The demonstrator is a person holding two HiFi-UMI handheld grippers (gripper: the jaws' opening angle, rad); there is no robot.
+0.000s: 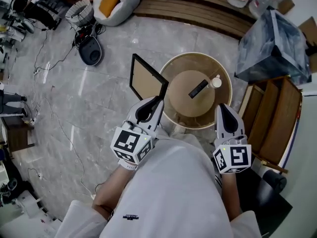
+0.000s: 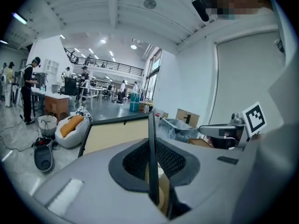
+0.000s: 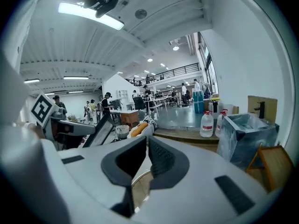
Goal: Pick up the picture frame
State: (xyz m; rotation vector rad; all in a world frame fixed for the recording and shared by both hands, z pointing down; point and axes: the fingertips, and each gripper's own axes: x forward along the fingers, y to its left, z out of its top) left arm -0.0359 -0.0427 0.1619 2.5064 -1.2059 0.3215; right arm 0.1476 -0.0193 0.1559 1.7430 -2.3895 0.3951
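Note:
The picture frame (image 1: 144,78) has a thin black rim and a tan panel. It hangs upright in the air to the left of the round wooden table (image 1: 171,67). My left gripper (image 1: 157,101) is shut on the frame's near corner. In the left gripper view the frame's black edge (image 2: 152,139) stands straight up between the pads of the left gripper (image 2: 153,146). My right gripper (image 1: 223,108) hovers over the table's near right rim, shut and holding nothing. In the right gripper view the tips of the right gripper (image 3: 145,141) meet, and the picture frame (image 3: 100,132) shows at the left.
On the table lie a black bar-shaped thing (image 1: 198,89) and a small white thing (image 1: 216,82). A grey-blue plastic-lined bin (image 1: 272,48) and wooden panels (image 1: 273,119) stand at the right. A dark round device (image 1: 90,51), cables and a white bag (image 1: 111,1) lie on the floor far left.

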